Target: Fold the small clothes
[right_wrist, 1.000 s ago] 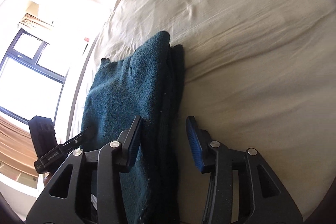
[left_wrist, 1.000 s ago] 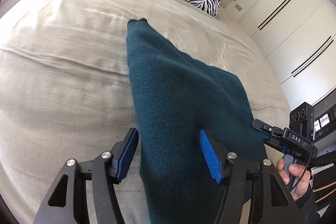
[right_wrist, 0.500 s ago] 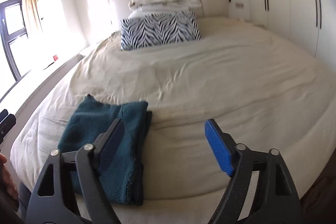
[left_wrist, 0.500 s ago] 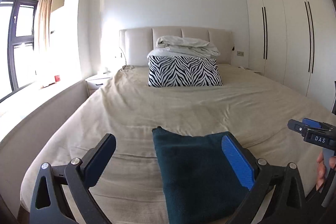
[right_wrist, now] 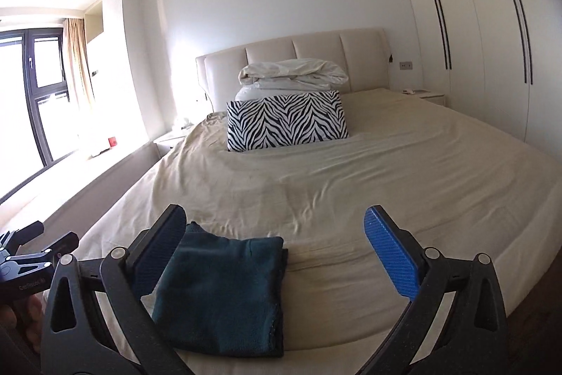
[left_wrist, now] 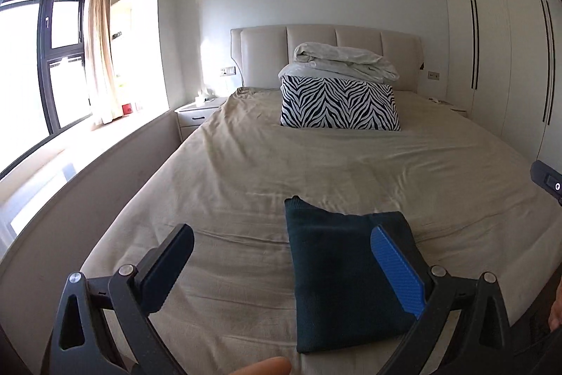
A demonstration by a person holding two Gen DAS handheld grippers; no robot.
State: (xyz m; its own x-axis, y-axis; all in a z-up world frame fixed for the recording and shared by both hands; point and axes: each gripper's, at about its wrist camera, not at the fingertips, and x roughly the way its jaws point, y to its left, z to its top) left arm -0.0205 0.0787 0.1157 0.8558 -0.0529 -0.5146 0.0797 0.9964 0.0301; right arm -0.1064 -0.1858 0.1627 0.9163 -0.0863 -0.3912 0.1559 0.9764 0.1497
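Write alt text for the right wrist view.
A folded teal garment lies near the foot of a beige bed, released, with the open right gripper raised above it. A zebra-print pillow and rolled white duvet sit by the headboard.

left claw (left_wrist: 281,269): spread wide, holding nothing | right claw (right_wrist: 281,252): spread wide, holding nothing

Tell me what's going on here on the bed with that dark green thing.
A person holding two sets of tongs is folding small clothes. The teal sweater lies folded in a compact rectangle near the foot of the bed. The left tongs and the right tongs are both open, held above the bed and gripping nothing. A zebra-print pillow and a bundled white duvet sit by the headboard.
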